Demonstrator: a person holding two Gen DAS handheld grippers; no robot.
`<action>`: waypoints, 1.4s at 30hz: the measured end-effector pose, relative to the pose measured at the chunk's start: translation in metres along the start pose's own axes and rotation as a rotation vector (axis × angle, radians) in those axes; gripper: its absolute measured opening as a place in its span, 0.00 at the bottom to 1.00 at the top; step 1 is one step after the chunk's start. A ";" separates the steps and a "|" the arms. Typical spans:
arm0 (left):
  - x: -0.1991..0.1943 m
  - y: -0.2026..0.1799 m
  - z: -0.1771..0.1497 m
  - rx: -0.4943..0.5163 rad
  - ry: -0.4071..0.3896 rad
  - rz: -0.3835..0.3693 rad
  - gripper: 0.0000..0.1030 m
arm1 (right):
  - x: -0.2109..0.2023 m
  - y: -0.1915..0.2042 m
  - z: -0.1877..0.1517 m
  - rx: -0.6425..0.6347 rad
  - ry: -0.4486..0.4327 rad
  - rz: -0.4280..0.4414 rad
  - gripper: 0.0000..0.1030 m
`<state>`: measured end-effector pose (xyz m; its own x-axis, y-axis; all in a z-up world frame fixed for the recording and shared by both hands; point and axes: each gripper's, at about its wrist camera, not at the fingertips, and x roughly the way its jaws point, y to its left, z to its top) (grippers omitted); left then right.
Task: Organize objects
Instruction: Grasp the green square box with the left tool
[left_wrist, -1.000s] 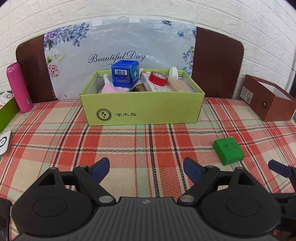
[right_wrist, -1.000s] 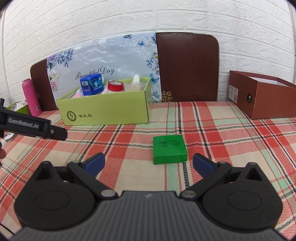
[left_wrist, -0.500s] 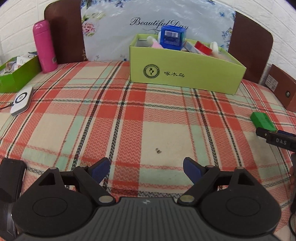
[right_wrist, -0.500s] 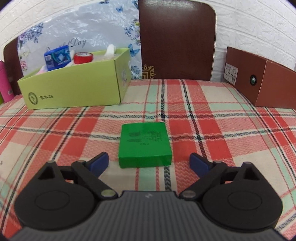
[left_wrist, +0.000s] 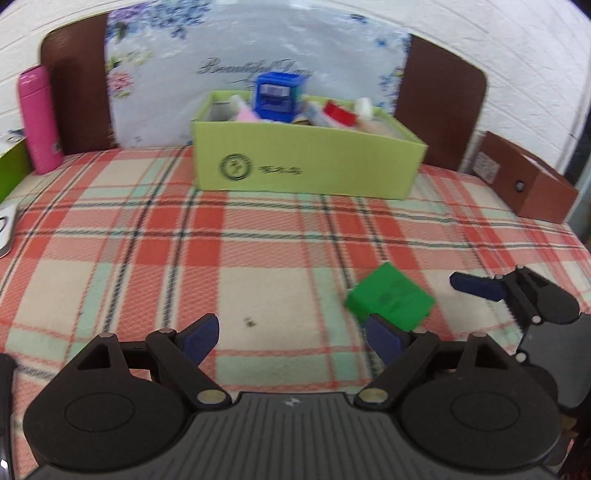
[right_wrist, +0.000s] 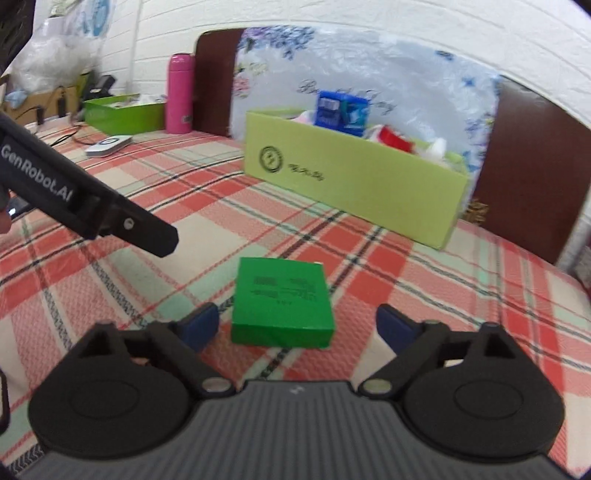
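A plaid cloth (left_wrist: 258, 236) covers the whole surface, and on it, toward the back, stands a light green open box (left_wrist: 306, 168) filled with small items, a blue carton (left_wrist: 277, 96) sticking up among them. The right gripper (right_wrist: 295, 326) is tilted down toward the cloth, its jaws opening, with the small green box (right_wrist: 282, 301) lying flat between its blue fingertips (right_wrist: 201, 325) and touching neither. The left gripper (left_wrist: 291, 336) also angles downward, jaws apart and holding nothing; the green box sits just beyond its right finger.
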<state>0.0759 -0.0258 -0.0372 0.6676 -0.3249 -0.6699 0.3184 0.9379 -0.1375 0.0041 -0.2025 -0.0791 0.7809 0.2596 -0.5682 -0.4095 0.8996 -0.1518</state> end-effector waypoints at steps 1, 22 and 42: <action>0.003 -0.006 0.003 0.011 0.001 -0.020 0.87 | -0.003 -0.002 -0.001 0.023 0.022 0.001 0.91; 0.061 -0.041 0.021 0.084 0.136 -0.270 0.75 | -0.012 -0.001 -0.013 0.161 0.080 0.013 0.66; 0.055 -0.047 0.028 0.061 0.113 -0.248 0.57 | -0.007 -0.001 -0.001 0.189 0.049 0.021 0.49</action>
<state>0.1163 -0.0911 -0.0473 0.4861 -0.5246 -0.6989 0.5045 0.8215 -0.2657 -0.0009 -0.2057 -0.0757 0.7474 0.2652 -0.6091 -0.3258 0.9454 0.0119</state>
